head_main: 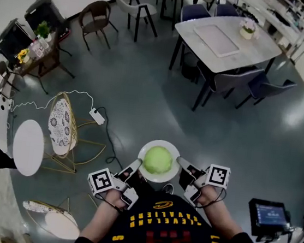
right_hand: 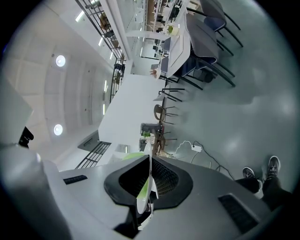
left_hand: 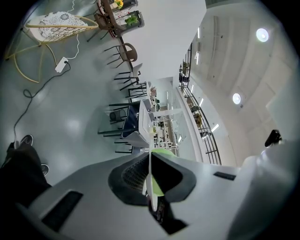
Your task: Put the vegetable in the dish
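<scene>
Plainly the round green vegetable (head_main: 158,159) sits in the white dish (head_main: 141,173), held over the floor btwn both tools. The left gripper (head_main: 137,165) pinches its L rim and the right gripper (head_main: 181,162) its R rim, both equally near. Next prob. needs a level carry.

In both gripper views we see the dish (left_hand: 150,180) only edge-on, a thin white line between the clamped jaws, which hide all of the vegetable (left_hand: 158,188) but a green sliver. In the head view the bottom edge cuts off the wearer's arms and torso, and we cannot make out where the left gripper (head_main: 135,165) and right gripper (head_main: 182,162) meet the rim. Near right, the screen (head_main: 270,214) is too small to read.
</scene>
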Tool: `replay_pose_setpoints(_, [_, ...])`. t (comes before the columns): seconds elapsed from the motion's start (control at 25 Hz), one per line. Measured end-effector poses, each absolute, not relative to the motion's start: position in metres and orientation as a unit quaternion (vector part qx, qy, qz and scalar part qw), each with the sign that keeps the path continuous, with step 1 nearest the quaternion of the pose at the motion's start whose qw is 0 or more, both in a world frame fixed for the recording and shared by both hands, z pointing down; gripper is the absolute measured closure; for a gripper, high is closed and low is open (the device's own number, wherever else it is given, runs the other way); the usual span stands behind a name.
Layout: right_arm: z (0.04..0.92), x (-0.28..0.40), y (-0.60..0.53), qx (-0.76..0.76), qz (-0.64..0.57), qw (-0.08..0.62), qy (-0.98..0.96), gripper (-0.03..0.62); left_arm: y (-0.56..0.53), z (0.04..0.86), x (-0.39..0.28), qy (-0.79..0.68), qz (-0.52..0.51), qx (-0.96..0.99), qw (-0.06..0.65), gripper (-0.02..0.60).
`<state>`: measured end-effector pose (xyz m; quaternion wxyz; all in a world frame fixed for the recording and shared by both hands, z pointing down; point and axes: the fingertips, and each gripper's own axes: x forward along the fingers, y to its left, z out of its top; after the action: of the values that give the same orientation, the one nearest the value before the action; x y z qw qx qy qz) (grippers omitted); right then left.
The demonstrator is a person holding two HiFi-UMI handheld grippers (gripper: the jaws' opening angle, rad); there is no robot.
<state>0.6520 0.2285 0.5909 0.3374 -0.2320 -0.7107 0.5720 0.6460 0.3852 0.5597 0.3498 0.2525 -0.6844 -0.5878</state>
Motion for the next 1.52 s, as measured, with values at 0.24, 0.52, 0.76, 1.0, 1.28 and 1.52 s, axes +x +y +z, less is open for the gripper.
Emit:
replay_pose_setpoints(0.24, [0.598, 0.632, 0.234, -0.229, 0.57, 0.342, -0.711, 0.576, 0.391, 0.571, 0.625, -0.681, -0.592, 0.248, 0.352, 0.566])
replay_pose_setpoints(0.52, [0.606, 0.558, 0.245, -0.188, 0.564, 0.337, -0.73, 0.576, 0.404, 0.574, 0.539, -0.667, -0.591, 0.277, 0.36, 0.566])
replay_pose_setpoints(0.76, [0.588, 0.481, 0.27, -0.166, 0.585, 0.305, -0.733, 0.576, 0.422, 0.562, 0.451, -0.661, -0.568, 0.32, 0.371, 0.566])
replay_pose_setpoints(1.0, [0.581, 0.465, 0.272, -0.107, 0.61, 0.246, -0.746, 0.576, 0.416, 0.563, 0.408, -0.635, -0.523, 0.387, 0.416, 0.566])
replay_pose_setpoints(1.28, [0.589, 0.473, 0.259, -0.043, 0.628, 0.205, -0.75, 0.576, 0.393, 0.577, 0.393, -0.599, -0.497, 0.43, 0.457, 0.566])
replay_pose_setpoints(1.52, [0.59, 0.476, 0.252, -0.016, 0.636, 0.208, -0.743, 0.576, 0.382, 0.578, 0.391, -0.581, -0.496, 0.434, 0.478, 0.566])
